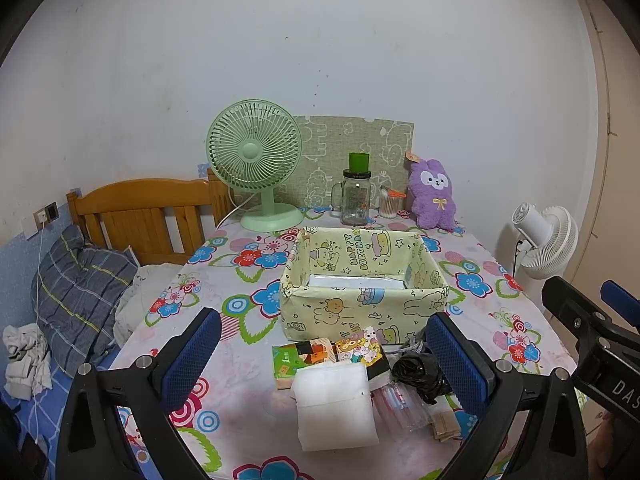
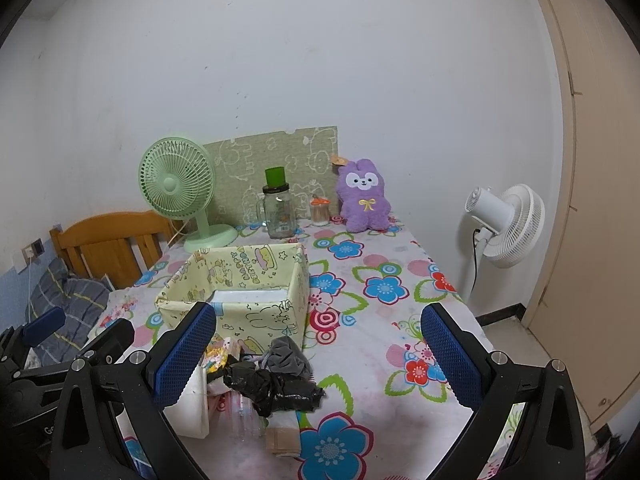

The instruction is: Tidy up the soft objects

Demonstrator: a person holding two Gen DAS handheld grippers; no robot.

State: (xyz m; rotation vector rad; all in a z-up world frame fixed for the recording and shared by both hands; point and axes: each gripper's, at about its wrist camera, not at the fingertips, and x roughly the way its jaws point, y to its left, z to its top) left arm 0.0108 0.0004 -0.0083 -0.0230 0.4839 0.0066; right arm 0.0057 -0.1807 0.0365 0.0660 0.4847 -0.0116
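The yellow cloth box [image 1: 362, 280] sits in the middle of the desk [image 1: 500, 320], floppy and light, with the little soft pile right in front of it. The white pad [image 1: 336, 404] looks squishy, best pinched at its edge, and the black bag [image 2: 272, 390] looks crinkly and slippery. The left tool [image 1: 320, 360] and right tool [image 2: 320, 360] both stand wide apart, holding nothing.

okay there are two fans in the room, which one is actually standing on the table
The green fan, at the table's far left corner beside the glass jar. The white fan stands on the floor, off the table's right side.
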